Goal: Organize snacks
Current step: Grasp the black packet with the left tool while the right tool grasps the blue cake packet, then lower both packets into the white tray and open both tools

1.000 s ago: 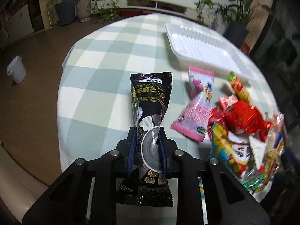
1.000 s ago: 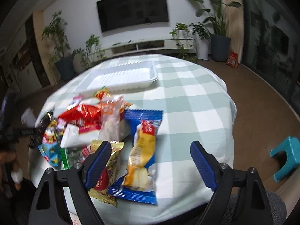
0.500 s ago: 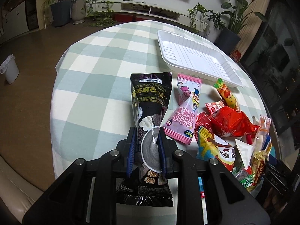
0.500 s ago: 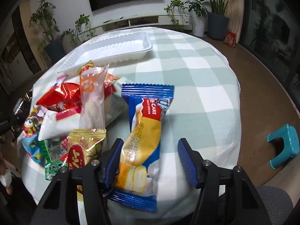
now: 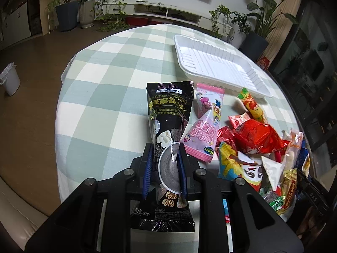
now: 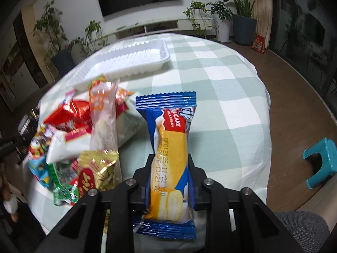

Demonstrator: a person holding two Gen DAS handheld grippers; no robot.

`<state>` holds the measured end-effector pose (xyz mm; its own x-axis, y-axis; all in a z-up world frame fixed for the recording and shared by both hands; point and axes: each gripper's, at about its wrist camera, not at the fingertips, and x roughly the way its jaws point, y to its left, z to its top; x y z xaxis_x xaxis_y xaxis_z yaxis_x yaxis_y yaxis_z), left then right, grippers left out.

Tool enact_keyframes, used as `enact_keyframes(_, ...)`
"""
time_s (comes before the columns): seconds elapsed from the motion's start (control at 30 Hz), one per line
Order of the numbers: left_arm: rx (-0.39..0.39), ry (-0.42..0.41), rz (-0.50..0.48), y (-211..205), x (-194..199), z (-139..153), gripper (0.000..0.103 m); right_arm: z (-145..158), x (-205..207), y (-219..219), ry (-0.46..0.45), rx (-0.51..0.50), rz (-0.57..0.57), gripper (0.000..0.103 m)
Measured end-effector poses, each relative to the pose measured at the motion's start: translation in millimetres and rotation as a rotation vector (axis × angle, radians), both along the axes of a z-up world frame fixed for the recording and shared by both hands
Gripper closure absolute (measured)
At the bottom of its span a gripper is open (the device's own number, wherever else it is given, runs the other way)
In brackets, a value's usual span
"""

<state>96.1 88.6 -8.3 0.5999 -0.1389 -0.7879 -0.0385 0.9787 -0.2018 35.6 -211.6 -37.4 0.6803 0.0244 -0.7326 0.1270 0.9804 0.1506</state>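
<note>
From the left wrist, the white tray [image 5: 219, 67] sits at the far side of the checked tablecloth [image 5: 101, 97] with nothing in it. The left gripper [image 5: 165, 168] is clamped on the black sesame powder packet [image 5: 168, 113], its fingers pinching the lower half; the packet's bottom edge lies over the gripper body. To the right, a pink packet [image 5: 203, 135] lies just beside it, and a heap of snacks [image 5: 257, 147] runs off toward the table's edge, its far pieces overlapping and hard to separate.

From the right wrist, the same tray [image 6: 130, 63] stands bare beyond the pile [image 6: 84, 130], which is blurred at the left. The right gripper [image 6: 169, 172] is closing, its fingers pressed against the blue-and-yellow cake packet [image 6: 170, 147], whose sides crease between them. The fingers are mostly hidden behind the wrapper.
</note>
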Motion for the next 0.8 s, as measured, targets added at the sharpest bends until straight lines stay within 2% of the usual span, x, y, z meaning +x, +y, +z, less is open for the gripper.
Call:
enact_keyframes(0.1,-0.021,-0.01,0.004,3.1,-1.4,1.7,0.083,7.2,-3.1,-7.4,-0.035,0.051,-0.015,0.075)
enact_keyframes(0.27,-0.157,-0.044,0.007,18.8,-1.1,11.5,0.083,23.8,5.1,-20.7,-0.057,0.094,-0.037,0.075)
enact_keyframes(0.4,-0.135,-0.074,-0.016,19.4,17.6,37.0,0.083,54.2,28.7,-33.6,-0.119,0.075,-0.051,0.075)
enact_keyframes(0.57,-0.118,-0.114,-0.091,8.0,80.3,84.0,0.083,106.9,97.1,-30.1,-0.218,0.058,0.02,0.075)
enact_keyframes(0.63,-0.055,-0.116,-0.126,-9.6,112.9,98.2,0.083,119.9,134.0,-21.7,-0.226,0.078,0.065,0.075)
enact_keyframes(0.7,-0.024,-0.096,-0.166,-27.2,139.0,102.4,0.083,123.1,166.8,-10.9,-0.209,0.068,0.122,0.075)
enact_keyframes(0.8,0.017,-0.033,-0.196,-51.8,183.1,87.8,0.083,110.3,224.8,8.8,-0.127,0.064,0.214,0.075)
